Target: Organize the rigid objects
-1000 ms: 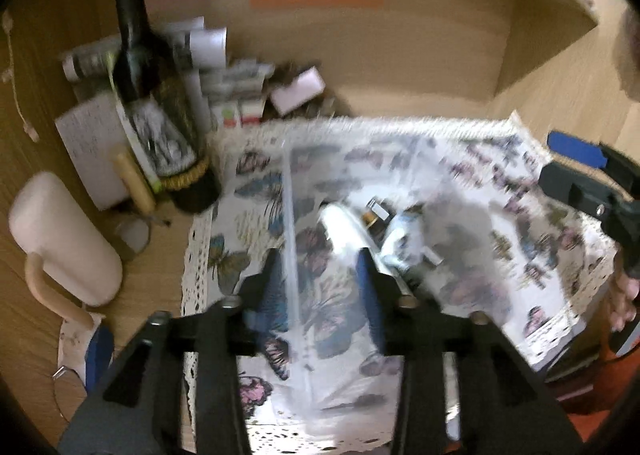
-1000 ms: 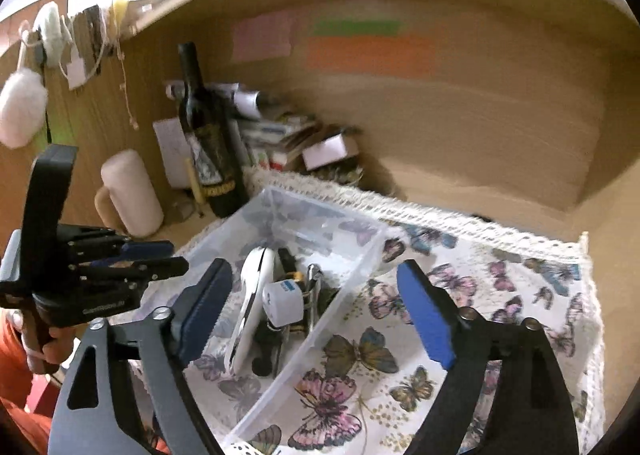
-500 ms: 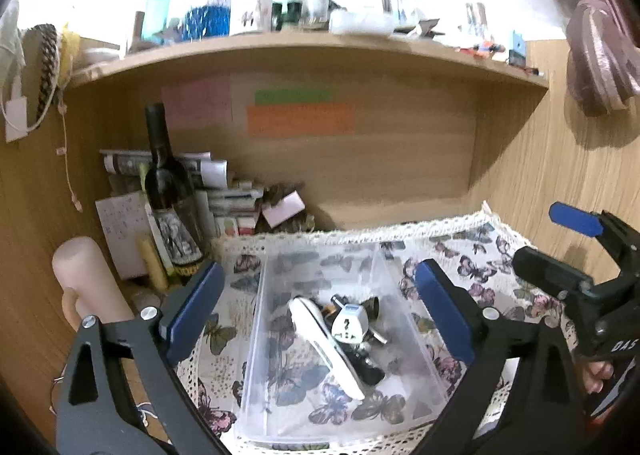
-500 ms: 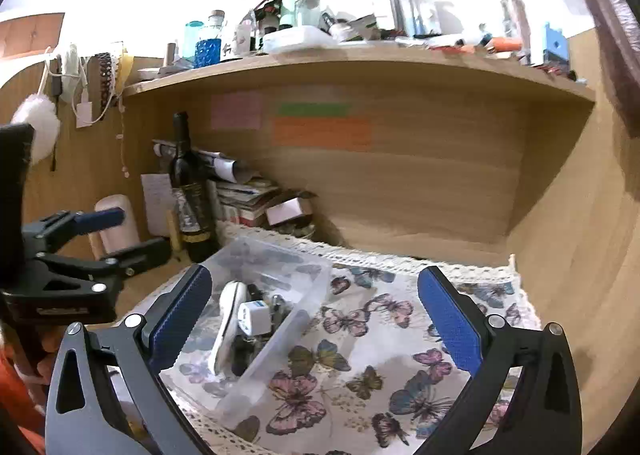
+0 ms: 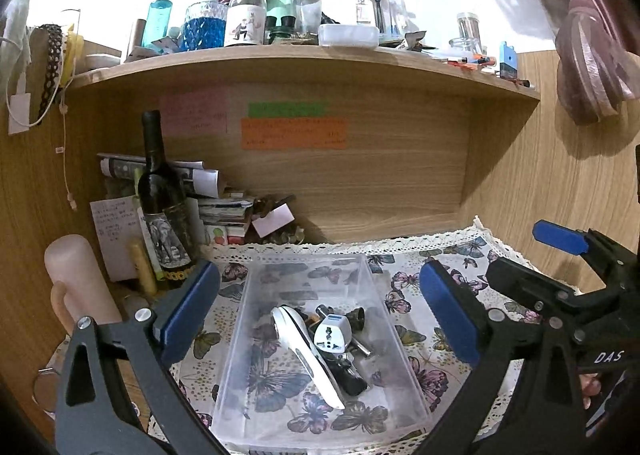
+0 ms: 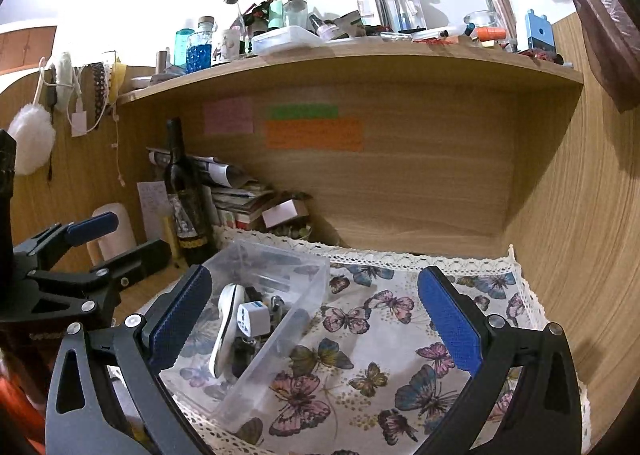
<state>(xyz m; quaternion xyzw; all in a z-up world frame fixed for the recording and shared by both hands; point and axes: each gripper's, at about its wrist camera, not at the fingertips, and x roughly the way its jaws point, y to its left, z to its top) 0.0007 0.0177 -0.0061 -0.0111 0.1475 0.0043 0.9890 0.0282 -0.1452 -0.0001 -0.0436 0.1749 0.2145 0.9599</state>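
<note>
A clear plastic bin (image 5: pixel 384 343) (image 6: pixel 304 287) sits on the butterfly cloth (image 5: pixel 416 283) (image 6: pixel 360 371). Inside lie a long white device (image 5: pixel 304 351) (image 6: pixel 226 327), a white travel adapter (image 5: pixel 332 335) (image 6: pixel 252 319) and dark small parts. My left gripper (image 5: pixel 318 311) is open and empty, held back above the bin's near end; it also shows in the right wrist view (image 6: pixel 116 243). My right gripper (image 6: pixel 316 319) is open and empty, above the cloth right of the bin; it also shows in the left wrist view (image 5: pixel 532 255).
A dark wine bottle (image 5: pixel 162 207) (image 6: pixel 186 199), stacked papers (image 5: pixel 216 207), a cream roller (image 5: pixel 76 283) and a small box (image 5: pixel 276 219) crowd the back left corner. A wooden shelf (image 5: pixel 304 59) full of bottles hangs overhead. Wooden walls close in left and right.
My left gripper opened wide and drew back and up from the bin, leaving the white device inside. My right gripper also pulled back and up. Both views now take in the shelf.
</note>
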